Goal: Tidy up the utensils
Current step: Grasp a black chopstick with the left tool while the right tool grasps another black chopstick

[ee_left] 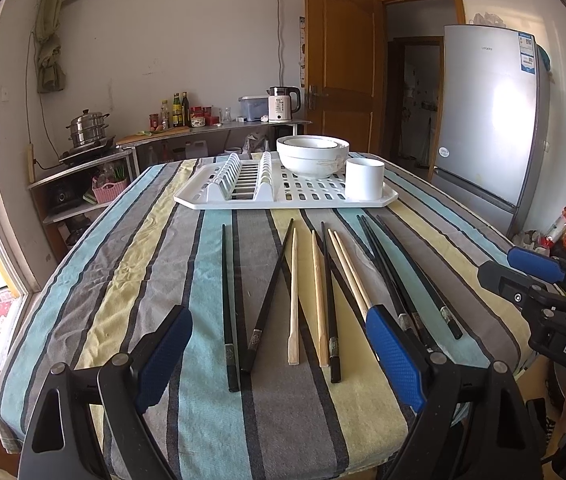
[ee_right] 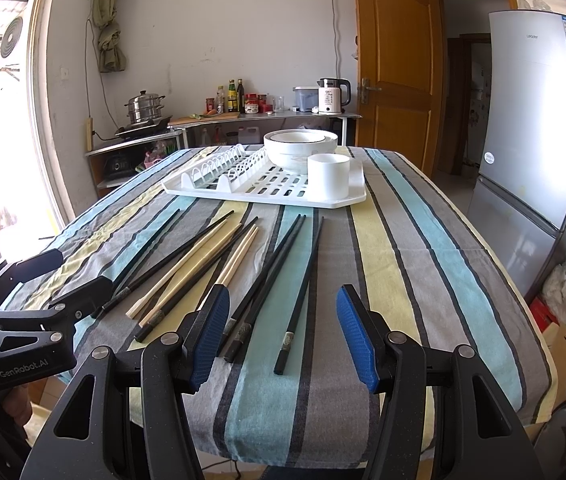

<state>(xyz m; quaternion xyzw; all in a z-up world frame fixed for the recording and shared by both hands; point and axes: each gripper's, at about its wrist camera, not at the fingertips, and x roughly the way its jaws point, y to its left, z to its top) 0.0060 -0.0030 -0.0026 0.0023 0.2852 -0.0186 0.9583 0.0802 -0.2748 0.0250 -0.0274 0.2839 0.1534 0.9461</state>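
Several black chopsticks (ee_left: pixel 230 308) and pale wooden chopsticks (ee_left: pixel 293 298) lie loose on the striped tablecloth, pointing away from me. A white cup (ee_left: pixel 364 179) stands on the near right of a white drying rack (ee_left: pixel 243 200). My left gripper (ee_left: pixel 279 356) is open and empty, low over the near ends of the chopsticks. My right gripper (ee_right: pixel 283 336) is open and empty; one black chopstick (ee_right: pixel 301 296) lies between its fingers. The wooden chopsticks (ee_right: pixel 187 264) and the cup (ee_right: pixel 329 178) also show in the right wrist view.
Stacked white bowls (ee_left: pixel 313 154) sit on the rack behind the cup. A silver fridge (ee_left: pixel 487 120) stands to the right of the table. A counter with a kettle (ee_left: pixel 283 104), bottles and a steamer pot runs along the back wall.
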